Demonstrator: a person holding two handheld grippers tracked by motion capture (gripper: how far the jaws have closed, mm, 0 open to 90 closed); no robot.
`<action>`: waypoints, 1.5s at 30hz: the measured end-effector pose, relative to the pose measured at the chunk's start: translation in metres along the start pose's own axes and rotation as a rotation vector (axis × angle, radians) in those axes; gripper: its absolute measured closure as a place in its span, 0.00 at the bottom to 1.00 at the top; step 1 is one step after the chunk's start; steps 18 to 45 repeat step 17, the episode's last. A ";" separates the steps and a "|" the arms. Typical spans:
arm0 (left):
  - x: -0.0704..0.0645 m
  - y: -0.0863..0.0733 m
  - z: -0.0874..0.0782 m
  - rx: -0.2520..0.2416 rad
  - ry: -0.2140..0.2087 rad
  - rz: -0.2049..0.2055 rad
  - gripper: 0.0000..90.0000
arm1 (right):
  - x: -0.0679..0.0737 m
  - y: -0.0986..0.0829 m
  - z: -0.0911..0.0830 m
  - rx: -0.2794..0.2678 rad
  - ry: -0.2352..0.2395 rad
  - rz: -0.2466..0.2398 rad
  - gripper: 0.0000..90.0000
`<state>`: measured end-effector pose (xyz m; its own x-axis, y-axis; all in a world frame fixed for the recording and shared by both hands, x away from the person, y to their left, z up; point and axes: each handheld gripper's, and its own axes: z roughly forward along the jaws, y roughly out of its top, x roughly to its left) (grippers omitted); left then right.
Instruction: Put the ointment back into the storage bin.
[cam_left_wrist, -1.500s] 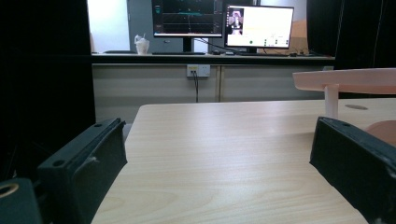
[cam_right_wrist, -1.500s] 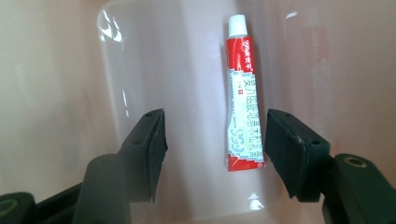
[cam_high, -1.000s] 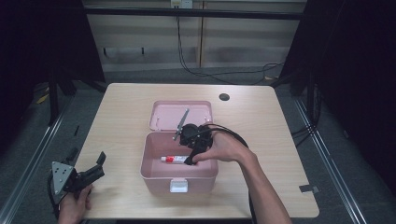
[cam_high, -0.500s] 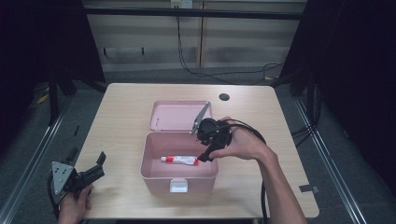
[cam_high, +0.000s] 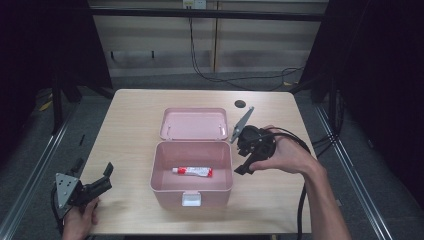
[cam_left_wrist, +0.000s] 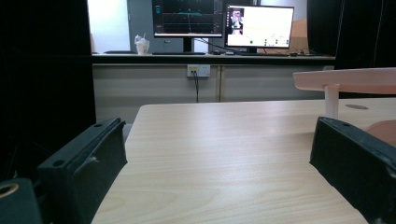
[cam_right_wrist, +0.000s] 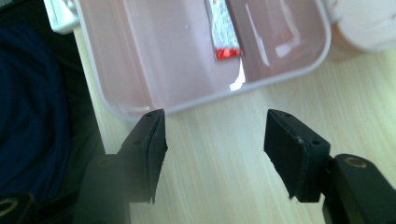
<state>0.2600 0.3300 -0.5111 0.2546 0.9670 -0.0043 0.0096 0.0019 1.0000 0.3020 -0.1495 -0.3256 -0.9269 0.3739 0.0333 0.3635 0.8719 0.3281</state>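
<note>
An open pink box (cam_high: 165, 192) sits mid-table, its lid (cam_high: 194, 123) folded back flat behind it. A red and white tube (cam_high: 193, 172) lies on the box floor. My right gripper (cam_high: 244, 168) hovers just right of the box, open, with its jaws pointing down and left. In the right gripper view its jaws (cam_right_wrist: 215, 140) stand wide apart over bare wood, with the box rim (cam_right_wrist: 196, 100) and the tube (cam_right_wrist: 223, 32) just ahead. My left gripper (cam_high: 102, 177) rests open at the table's front left corner, holding nothing. In the left gripper view its jaws (cam_left_wrist: 219, 163) frame the tabletop, with the pink lid (cam_left_wrist: 345, 79) at the right.
A small dark round hole (cam_high: 240, 104) marks the table behind the lid. The right gripper's cable (cam_high: 302, 200) trails off the front edge. Bare wood (cam_high: 127, 130) lies left of the box. Monitors (cam_left_wrist: 224, 23) stand on a bench beyond the table.
My right gripper has drawn out of the box and moved right, and now hangs beside the box's right wall. The tube stays in the box. The left gripper has not moved.
</note>
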 end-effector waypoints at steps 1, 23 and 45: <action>0.000 0.000 0.000 -0.001 0.000 0.000 0.04 | 0.000 -0.003 0.001 0.004 -0.001 0.001 0.43; 0.000 0.000 0.000 0.000 0.002 0.005 0.04 | 0.001 -0.047 0.023 0.026 -0.029 0.077 0.35; 0.000 0.000 0.000 0.000 0.002 0.005 0.04 | 0.001 -0.047 0.023 0.026 -0.029 0.077 0.35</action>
